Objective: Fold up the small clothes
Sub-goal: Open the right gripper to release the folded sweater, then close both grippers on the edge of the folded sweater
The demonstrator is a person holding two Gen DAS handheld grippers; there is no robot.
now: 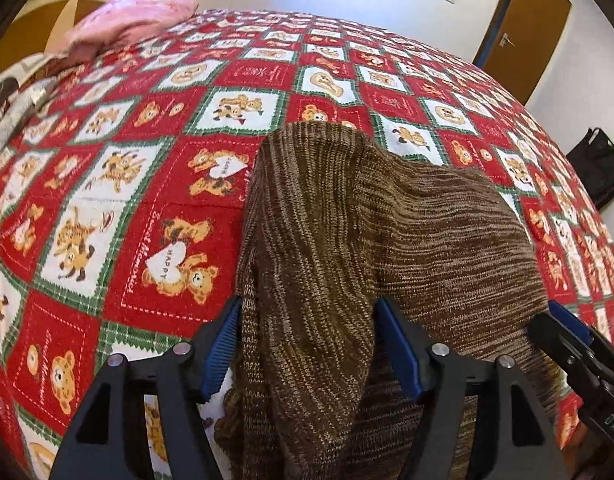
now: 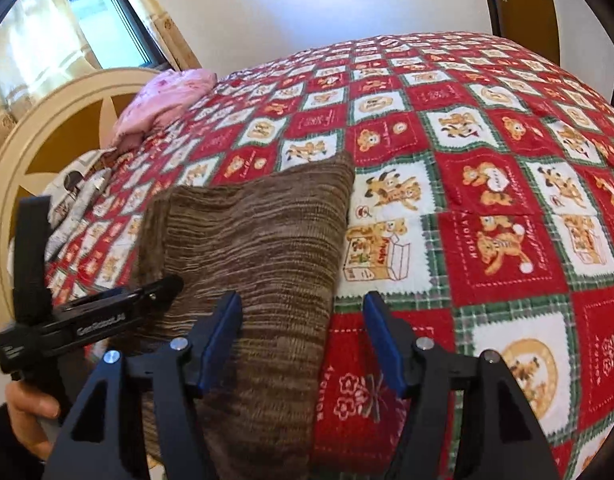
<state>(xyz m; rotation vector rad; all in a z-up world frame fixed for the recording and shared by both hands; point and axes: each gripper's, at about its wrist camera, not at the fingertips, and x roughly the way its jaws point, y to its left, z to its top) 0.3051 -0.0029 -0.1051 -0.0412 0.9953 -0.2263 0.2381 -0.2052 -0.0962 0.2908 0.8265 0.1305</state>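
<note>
A brown striped knit garment [image 1: 387, 220] lies on the red teddy-bear quilt [image 1: 119, 168], with a raised fold running down its left side. In the left wrist view my left gripper [image 1: 309, 302] stands wide with that fold between its blue pads, and neither pad visibly squeezes it. In the right wrist view the garment [image 2: 259, 232] lies flat. My right gripper [image 2: 303, 296] is open over its near right edge, one pad above the knit and the other above the quilt [image 2: 507, 200]. Each view shows the other gripper at the side: the right gripper [image 1: 555, 320] and the left gripper [image 2: 163, 286].
A pink cloth [image 1: 135, 20] lies bunched at the head of the bed near the cream headboard [image 2: 47, 128]. A pale patterned cloth [image 1: 11, 104] sits at the left edge. A black bag [image 1: 599, 168] and a brown door [image 1: 527, 32] lie beyond the bed. A hand [image 2: 27, 412] holds the left gripper.
</note>
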